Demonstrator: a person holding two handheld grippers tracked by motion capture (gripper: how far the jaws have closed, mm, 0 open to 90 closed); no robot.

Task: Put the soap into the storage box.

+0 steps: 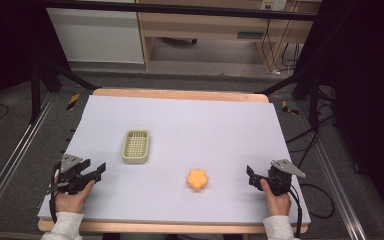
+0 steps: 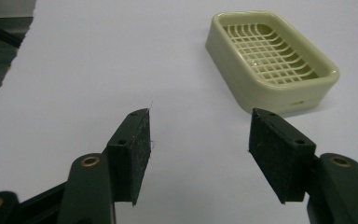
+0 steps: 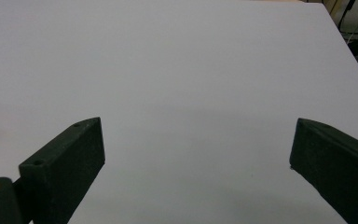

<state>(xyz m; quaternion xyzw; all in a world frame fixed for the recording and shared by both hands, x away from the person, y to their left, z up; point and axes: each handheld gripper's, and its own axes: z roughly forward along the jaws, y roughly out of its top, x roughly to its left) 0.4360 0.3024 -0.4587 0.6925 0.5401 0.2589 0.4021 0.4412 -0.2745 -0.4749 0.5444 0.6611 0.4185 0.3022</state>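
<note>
A cream slotted soap dish [image 1: 136, 146] lies upright near an orange flower-shaped soap [image 1: 197, 179].

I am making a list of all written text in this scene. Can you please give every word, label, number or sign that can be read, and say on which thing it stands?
No text can be read.
Pale label on the wooden furniture behind the table: too small and blurred.
Soap dish: no lettering visible.
Orange flower-shaped piece: no lettering visible.
</note>
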